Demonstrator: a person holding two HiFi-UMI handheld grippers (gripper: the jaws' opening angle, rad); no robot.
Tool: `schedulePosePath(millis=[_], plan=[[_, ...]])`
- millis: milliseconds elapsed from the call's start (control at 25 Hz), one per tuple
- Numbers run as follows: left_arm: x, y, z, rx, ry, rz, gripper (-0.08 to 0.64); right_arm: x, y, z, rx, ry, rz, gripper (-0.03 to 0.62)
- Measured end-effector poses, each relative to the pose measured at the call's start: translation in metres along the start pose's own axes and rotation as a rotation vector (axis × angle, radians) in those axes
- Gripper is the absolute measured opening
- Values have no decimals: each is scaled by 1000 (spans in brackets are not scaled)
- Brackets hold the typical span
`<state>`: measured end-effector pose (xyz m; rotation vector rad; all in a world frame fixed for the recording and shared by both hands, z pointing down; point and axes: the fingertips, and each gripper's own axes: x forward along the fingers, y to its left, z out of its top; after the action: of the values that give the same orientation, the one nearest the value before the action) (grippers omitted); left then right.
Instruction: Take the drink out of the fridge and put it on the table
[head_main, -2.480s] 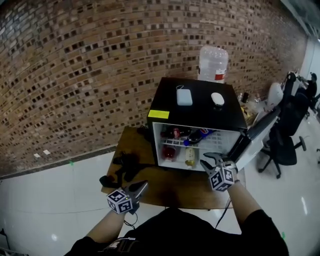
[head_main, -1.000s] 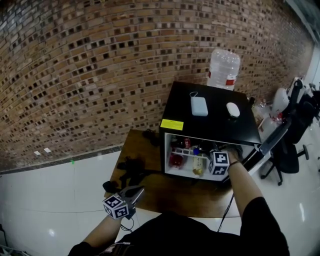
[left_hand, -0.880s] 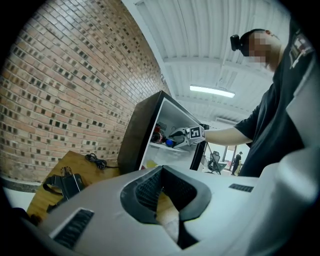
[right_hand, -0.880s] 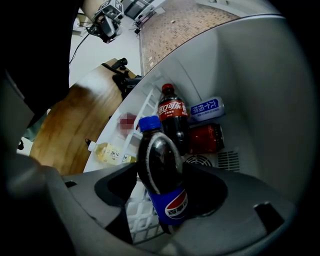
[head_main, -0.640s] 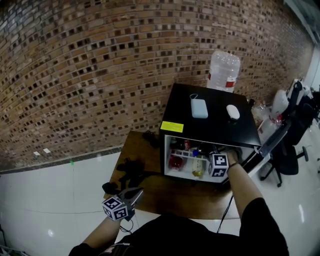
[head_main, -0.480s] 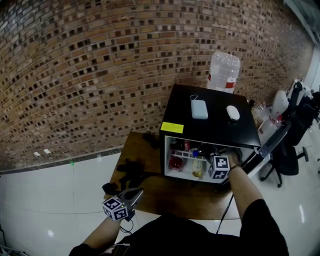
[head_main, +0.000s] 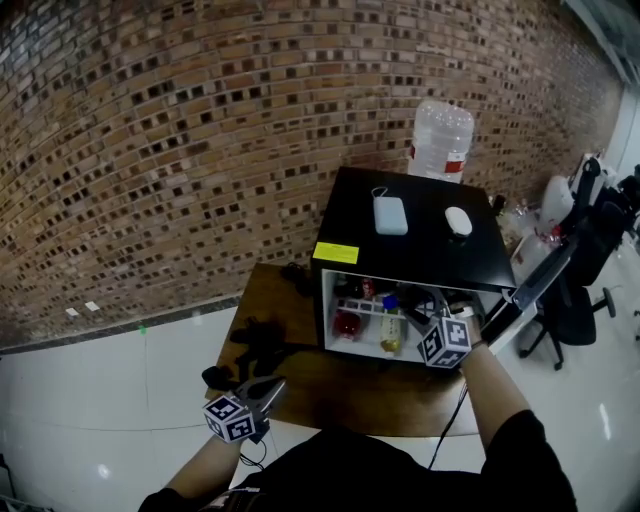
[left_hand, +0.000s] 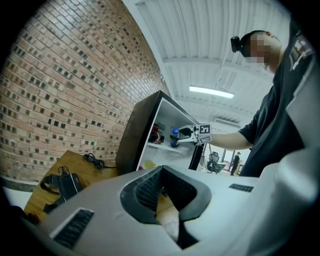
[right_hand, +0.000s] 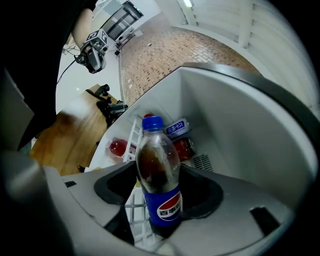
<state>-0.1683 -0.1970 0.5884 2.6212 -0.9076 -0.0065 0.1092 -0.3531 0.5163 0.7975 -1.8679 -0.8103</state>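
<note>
A cola bottle (right_hand: 159, 175) with a blue cap and blue label stands upright between the pads of my right gripper (right_hand: 160, 187), which press on its sides. The gripper (head_main: 420, 312) is at the upper wire shelf of the open black mini fridge (head_main: 400, 255), the blue cap (head_main: 390, 301) just ahead of it. The left gripper view also shows the bottle (left_hand: 173, 140) in that gripper at the fridge mouth. My left gripper (head_main: 268, 386) hangs low over the near left edge of the wooden table (head_main: 300, 365), jaws together and empty.
Red cans (right_hand: 185, 147), a red bottle (head_main: 345, 323) and a pale bottle (head_main: 389, 333) remain inside the fridge. Its door (head_main: 530, 280) hangs open at the right. A power bank (head_main: 389, 214) and mouse (head_main: 457, 221) lie on top. Black cables and gear (head_main: 255, 345) sit on the table's left.
The right gripper has drawn back a little toward the fridge opening with the cola bottle between its jaws. The left gripper has stayed put.
</note>
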Motion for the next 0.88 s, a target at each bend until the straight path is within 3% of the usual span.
schedulePosePath(millis=[400,880], plan=[[10,-11,-1,4,6,-17,-14,-52,-13,15,203,-173,-82,285],[17,-20,-4,7,14,-35,-14,-117,-2,47,414,-368,-41,284]])
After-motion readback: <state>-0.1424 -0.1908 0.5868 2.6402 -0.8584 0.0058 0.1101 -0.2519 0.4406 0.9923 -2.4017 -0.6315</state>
